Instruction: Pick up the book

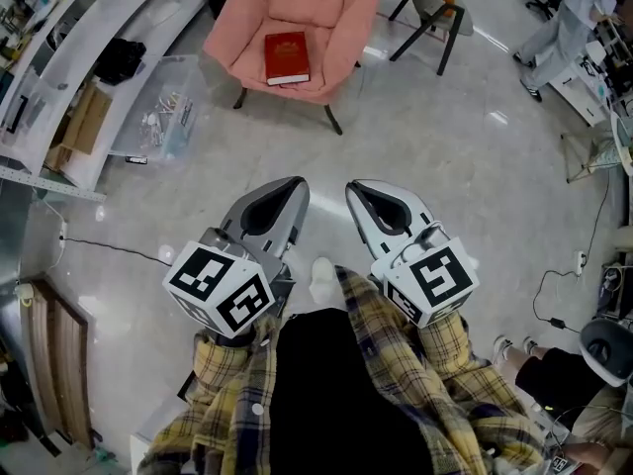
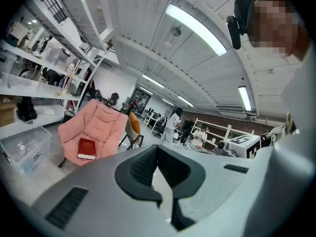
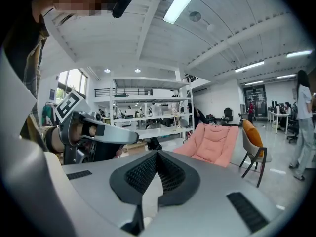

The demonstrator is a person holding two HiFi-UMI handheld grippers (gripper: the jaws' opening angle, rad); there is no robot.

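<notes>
Head view looks steeply down; both gripper views face forward toward the distant pink chair (shared by all).

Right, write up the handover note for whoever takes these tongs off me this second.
Left tongs: shut, nothing between them, held out in front at waist level.
Right tongs: shut, empty, alongside the left pair.
Red book: lying flat, cover up, on the seat of the pink armchair, some way ahead and well clear of both tongs.
Done: nothing yet; the book is untouched.
Left: close the gap to the armchair, open one pair of tongs, close them on the book, then lift it off the seat.
</notes>
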